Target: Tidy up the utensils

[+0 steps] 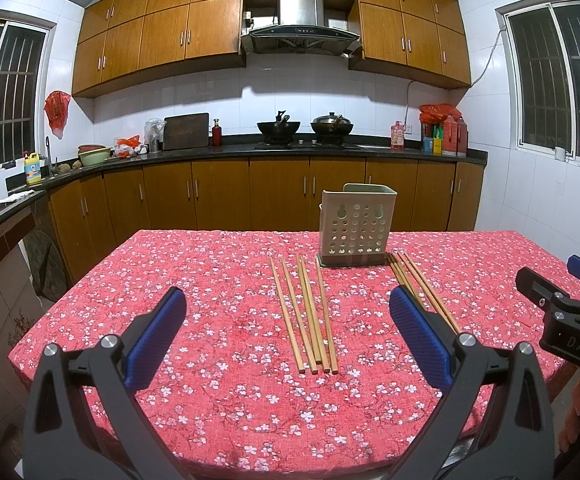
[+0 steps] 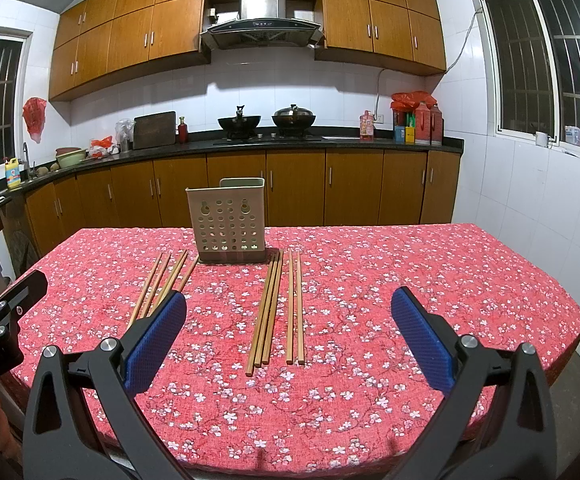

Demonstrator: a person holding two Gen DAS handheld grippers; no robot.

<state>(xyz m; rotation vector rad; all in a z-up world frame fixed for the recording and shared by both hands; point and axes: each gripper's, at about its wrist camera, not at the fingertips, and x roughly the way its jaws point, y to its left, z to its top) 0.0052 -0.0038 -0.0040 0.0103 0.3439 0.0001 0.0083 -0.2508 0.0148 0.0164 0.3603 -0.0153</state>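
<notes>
A beige perforated utensil holder (image 1: 355,229) stands upright on the red floral tablecloth (image 1: 210,280); it also shows in the right wrist view (image 2: 228,223). Several wooden chopsticks (image 1: 305,314) lie left of the holder, between my left gripper's (image 1: 288,336) wide-open blue pads. A second bunch of chopsticks (image 2: 276,308) lies right of the holder, between the open pads of my right gripper (image 2: 290,334). Both grippers are empty and hover near the table's front edge. The right gripper also shows at the edge of the left wrist view (image 1: 561,304).
The table (image 2: 489,280) fills the foreground. Behind it a kitchen counter (image 1: 290,148) with wooden cabinets carries two woks (image 1: 278,126), bottles and bowls. Windows are on both side walls.
</notes>
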